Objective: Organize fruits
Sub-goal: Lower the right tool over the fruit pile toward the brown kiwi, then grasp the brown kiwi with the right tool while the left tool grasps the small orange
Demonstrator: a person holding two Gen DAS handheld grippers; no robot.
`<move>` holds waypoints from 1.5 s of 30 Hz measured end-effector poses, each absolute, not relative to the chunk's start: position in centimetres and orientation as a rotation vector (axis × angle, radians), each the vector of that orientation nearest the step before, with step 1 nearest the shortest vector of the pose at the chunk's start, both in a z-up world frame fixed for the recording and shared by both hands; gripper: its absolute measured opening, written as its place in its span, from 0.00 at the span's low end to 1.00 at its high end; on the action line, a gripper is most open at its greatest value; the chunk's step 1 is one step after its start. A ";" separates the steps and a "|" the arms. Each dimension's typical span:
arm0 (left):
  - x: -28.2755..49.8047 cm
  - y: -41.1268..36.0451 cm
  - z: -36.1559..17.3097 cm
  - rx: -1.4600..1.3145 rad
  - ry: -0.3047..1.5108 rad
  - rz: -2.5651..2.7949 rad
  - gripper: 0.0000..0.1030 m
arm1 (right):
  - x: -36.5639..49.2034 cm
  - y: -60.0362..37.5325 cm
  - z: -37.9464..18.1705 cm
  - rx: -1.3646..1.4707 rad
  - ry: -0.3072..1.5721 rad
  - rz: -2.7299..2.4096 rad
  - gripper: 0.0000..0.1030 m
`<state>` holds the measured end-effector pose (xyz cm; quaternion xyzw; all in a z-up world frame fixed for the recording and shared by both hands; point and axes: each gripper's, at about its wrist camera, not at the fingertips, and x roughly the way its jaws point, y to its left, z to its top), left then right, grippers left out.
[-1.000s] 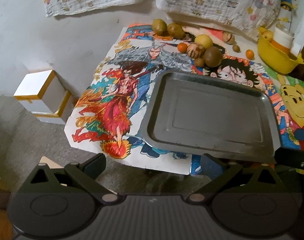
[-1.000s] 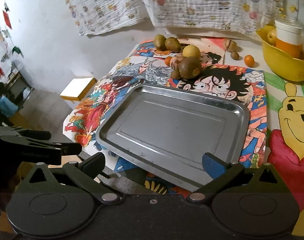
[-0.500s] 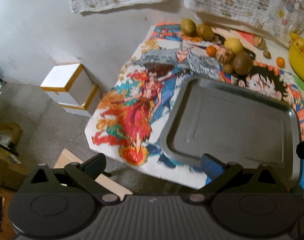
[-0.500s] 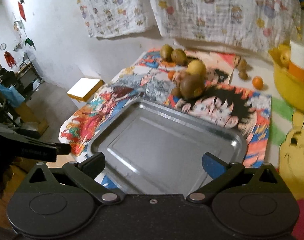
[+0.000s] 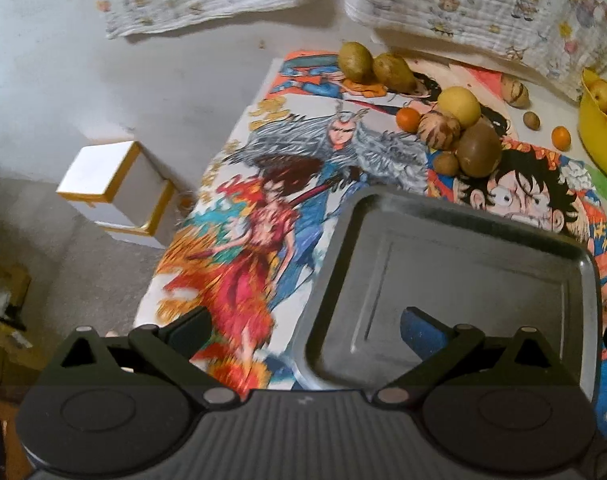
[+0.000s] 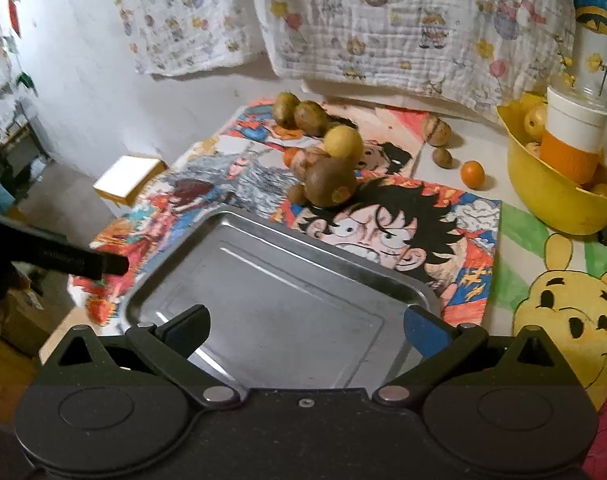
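Observation:
An empty grey metal tray (image 5: 463,240) (image 6: 239,240) lies on the cartoon-print table cover. Behind it sits a cluster of fruit: a big brown round fruit (image 5: 478,150) (image 6: 330,181), a yellow one (image 5: 459,105) (image 6: 342,142), a striped one (image 5: 438,131), a small orange (image 5: 408,119) and two green-brown fruits (image 5: 373,66) (image 6: 299,114) at the far edge. My left gripper (image 5: 305,326) is open and empty over the tray's near left corner. My right gripper (image 6: 305,326) is open and empty over the tray's near edge.
A yellow bowl (image 6: 543,192) (image 5: 595,136) with fruit and a white-orange cup (image 6: 571,132) stands at the right. A loose orange (image 6: 472,173) and small nuts (image 6: 441,157) lie near it. A white box (image 5: 115,188) sits on the floor left. The left gripper's finger (image 6: 83,260) shows at left.
Both grippers have moved forward over the tray's near part. The left view has swung back right, toward the table. Both stay open and empty.

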<state>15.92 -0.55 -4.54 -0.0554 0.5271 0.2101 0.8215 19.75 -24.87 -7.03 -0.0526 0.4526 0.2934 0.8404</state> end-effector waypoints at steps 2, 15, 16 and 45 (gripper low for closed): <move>17.7 0.0 -4.9 -0.116 1.126 0.404 0.99 | 20.5 -24.6 -6.9 -0.126 0.952 0.590 1.00; 27.9 4.8 -7.4 -0.041 1.094 0.124 0.99 | 26.1 -19.6 -8.4 -0.145 0.972 0.429 0.99; 28.7 5.4 -7.8 -0.028 1.087 0.107 0.99 | 26.4 -19.2 -8.3 -0.140 0.971 0.422 0.99; 38.6 2.7 -13.0 0.899 0.858 -0.614 0.84 | 37.4 -13.9 -13.2 0.081 1.117 0.274 0.84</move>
